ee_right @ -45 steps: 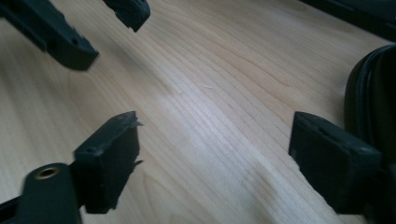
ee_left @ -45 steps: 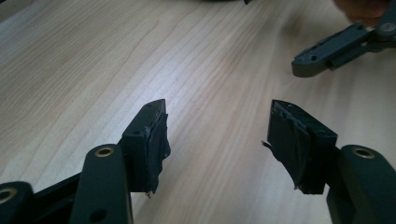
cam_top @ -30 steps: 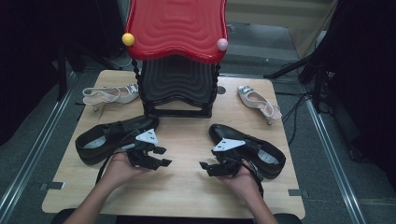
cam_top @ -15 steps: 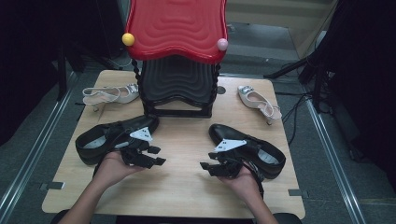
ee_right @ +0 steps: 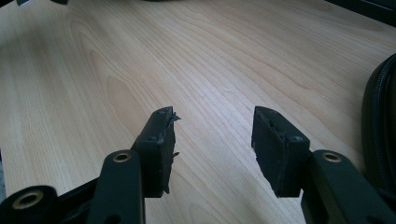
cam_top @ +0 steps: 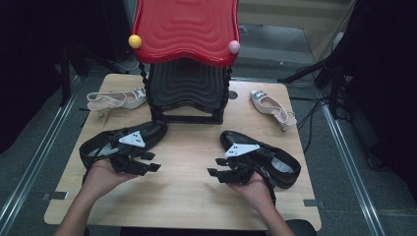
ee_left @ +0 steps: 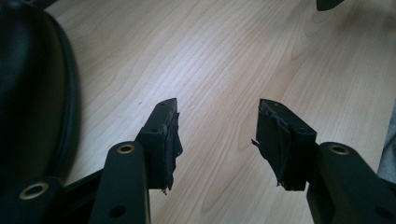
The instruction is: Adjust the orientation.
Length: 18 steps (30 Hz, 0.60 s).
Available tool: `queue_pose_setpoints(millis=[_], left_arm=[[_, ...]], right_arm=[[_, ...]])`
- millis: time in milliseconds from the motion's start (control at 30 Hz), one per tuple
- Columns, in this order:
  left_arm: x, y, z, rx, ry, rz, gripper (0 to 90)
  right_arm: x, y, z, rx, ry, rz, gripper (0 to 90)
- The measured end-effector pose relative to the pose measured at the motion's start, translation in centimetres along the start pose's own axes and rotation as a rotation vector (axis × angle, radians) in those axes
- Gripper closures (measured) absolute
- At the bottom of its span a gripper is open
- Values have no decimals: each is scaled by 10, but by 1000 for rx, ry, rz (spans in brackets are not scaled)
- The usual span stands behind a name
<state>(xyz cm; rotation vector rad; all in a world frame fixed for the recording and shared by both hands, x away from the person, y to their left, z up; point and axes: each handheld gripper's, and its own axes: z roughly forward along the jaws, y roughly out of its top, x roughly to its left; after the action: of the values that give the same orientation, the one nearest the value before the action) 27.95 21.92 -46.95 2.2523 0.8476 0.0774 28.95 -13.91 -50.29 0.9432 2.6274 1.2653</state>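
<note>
Nearest, low in the high view: two forearms entering from the bottom edge, each hand wrapped around a black gripper. Left gripper (cam_top: 147, 162) at lower left of centre, tips pointing toward frame centre, grey three-cornered plate on top; jaws apart with only bare wood between them, having just been closing a little. Right gripper (cam_top: 219, 171) at lower right of centre, tips pointing left toward the middle; jaws likewise apart over bare wood, recently narrowed, nothing gripped.

Just behind each hand, a glossy black leather shoe. Left black shoe (cam_top: 150, 132) lying slantwise at centre left, toe toward the stand, touching or just beside the left hand (cam_top: 101, 176); seen as a dark curved bulk at the left edge of the left gripper view (ee_left: 32, 93). Right black shoe (cam_top: 285, 164) at centre right, pale lining visible inside, right hand (cam_top: 253, 187) close against it; dark edge at the far right of the right gripper view (ee_right: 380, 126).

Farther up, on the pale wooden table (cam_top: 192, 196): a black ribbed stand (cam_top: 187, 93) under a red wavy top (cam_top: 187, 27), with a yellow ball (cam_top: 134, 41) and a pink ball (cam_top: 234, 46) at its corners. Left of it a beige heeled sandal (cam_top: 115, 100); right of it another pale sandal (cam_top: 273, 107), well apart.
</note>
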Motion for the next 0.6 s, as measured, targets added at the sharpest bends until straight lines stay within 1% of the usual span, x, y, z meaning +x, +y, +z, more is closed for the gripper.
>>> queue_pose_setpoints(millis=[67,133,167,233,300,333,367,400,467,500,567,600], left_arm=[[2,-2,-8,-10,15,-13,506],[3,-4,-16,-22,22,-18,507],[4,-5,-20,-19,30,-13,504],[7,-8,-28,-11,49,-21,502],[10,-10,-36,-21,61,-36,501],[12,-11,-40,-24,62,-44,503],[13,-12,-43,-31,74,-50,504],[14,-13,-47,-35,80,-54,504],[17,-15,-54,-40,93,-59,504],[18,-16,-58,-39,98,-67,504],[21,-18,-63,-39,107,-75,505],[23,-19,-67,-37,119,-79,504]], right_arm=[[0,1,2,6,8,-4,506],[1,2,3,18,3,-17,507],[1,2,5,15,1,-26,509],[1,2,6,16,4,-27,514],[0,2,7,11,13,-18,522],[-1,3,7,9,23,0,536],[-1,4,7,13,27,8,541],[-1,4,7,13,27,8,541],[0,5,8,21,14,-8,538],[0,5,8,21,14,-8,538],[1,5,8,30,13,-23,530],[1,5,9,36,7,-28,523]])
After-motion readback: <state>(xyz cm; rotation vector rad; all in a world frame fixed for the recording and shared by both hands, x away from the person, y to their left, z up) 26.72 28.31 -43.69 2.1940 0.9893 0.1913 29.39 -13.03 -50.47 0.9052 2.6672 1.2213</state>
